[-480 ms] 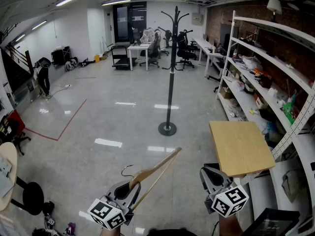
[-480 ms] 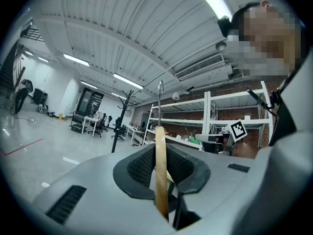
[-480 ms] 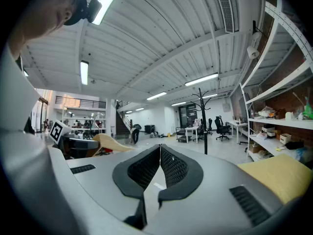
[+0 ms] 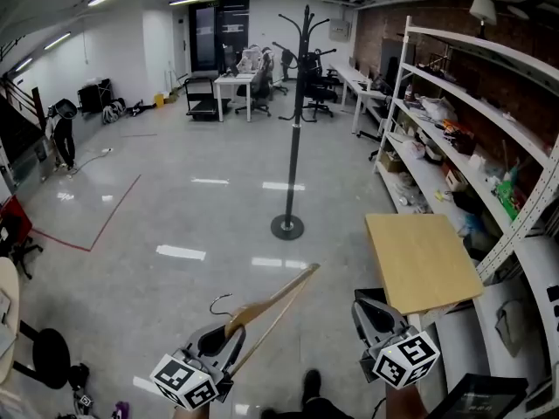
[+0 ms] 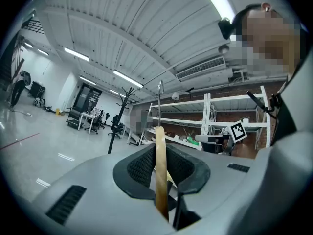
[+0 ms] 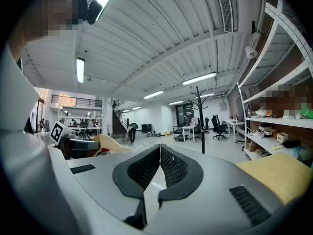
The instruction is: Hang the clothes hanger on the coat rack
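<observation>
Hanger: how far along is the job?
Done: the left gripper is shut on the wooden hanger. In hand: it is held out toward the coat rack, which stands far across the floor. Left: hooking it on. The right gripper is shut, empty.

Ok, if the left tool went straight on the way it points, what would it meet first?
Free floor ahead of the left tool; first on its line looks to be the shelves, though depth is unclear. The coat rack stands left of it.
</observation>
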`<state>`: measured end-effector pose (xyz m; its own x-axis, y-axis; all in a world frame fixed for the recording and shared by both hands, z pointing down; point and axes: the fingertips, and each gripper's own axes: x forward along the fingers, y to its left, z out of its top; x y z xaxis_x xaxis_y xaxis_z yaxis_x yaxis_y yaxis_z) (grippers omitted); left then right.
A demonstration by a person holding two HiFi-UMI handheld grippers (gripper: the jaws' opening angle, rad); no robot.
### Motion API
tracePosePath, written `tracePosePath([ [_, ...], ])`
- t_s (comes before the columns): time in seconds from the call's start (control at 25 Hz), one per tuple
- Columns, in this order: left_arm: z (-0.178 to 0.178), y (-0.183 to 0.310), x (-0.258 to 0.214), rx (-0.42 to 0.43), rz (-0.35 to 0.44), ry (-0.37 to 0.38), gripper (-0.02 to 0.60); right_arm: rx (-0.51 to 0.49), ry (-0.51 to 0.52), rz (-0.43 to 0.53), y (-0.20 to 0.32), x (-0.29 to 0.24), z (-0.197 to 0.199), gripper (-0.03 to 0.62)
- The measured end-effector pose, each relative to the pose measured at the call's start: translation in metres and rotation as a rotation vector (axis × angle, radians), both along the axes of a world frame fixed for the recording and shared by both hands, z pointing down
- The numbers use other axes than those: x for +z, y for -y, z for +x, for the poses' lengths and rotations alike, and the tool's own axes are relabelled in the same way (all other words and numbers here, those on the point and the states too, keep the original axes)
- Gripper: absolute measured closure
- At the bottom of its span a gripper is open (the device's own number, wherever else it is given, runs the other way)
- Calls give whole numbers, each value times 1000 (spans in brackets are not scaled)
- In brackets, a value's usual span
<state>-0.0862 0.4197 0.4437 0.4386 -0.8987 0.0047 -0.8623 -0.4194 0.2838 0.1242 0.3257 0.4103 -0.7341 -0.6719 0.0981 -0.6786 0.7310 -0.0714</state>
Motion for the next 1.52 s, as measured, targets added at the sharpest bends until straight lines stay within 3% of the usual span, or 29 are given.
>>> tracePosePath([
  [0.24,-9,39,0,-28,-13,17,529,-25,21,1,44,-1,-7,586],
  [0.68,8,146,-30,-49,21,47,529,-73,61,36,151,-23,6,586],
  [1.0,28,213,-26,-50,11,56,529,-119,23,85,207,-17,28,586],
  [1.2,32,243,-27,-54,1,70,529,-88,59,47,241,-13,38,586],
  [1.4,26,271,-23,-36,-12,65,529,-132,-12,81,266,-6,23,586],
  [1.52,18,291,-18,-32,-16,66,529,-130,-2,66,285,-3,10,586],
])
